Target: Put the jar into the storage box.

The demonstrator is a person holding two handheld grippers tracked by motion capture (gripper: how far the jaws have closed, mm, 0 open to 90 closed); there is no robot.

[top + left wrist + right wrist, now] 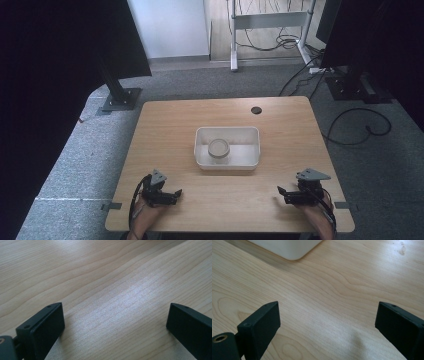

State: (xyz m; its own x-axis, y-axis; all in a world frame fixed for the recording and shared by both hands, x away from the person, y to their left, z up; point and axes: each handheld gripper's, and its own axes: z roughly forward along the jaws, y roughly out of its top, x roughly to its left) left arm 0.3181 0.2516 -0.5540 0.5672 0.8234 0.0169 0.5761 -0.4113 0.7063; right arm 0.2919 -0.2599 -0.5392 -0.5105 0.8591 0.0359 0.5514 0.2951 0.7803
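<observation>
Nothing gripped yet: left gripper (176, 193) and right gripper (280, 195) resting at near table (165, 120) edge, jaws apart and empty. Small round jar (218, 148) sitting inside white tray (252, 134), mid-table, untouched.

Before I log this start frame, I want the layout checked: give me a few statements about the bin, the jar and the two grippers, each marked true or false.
1. The white bin sits near the middle of the wooden table. True.
2. The round jar stands on the table beside the bin. False: it sits inside the bin, toward its left part.
3. The left gripper is open with nothing between its jaws. True.
4. The right gripper is shut on the jar. False: its jaws stand wide apart over bare wood, well short of the bin.
5. Both grippers rest near the table's near edge, one on each side. True.
</observation>
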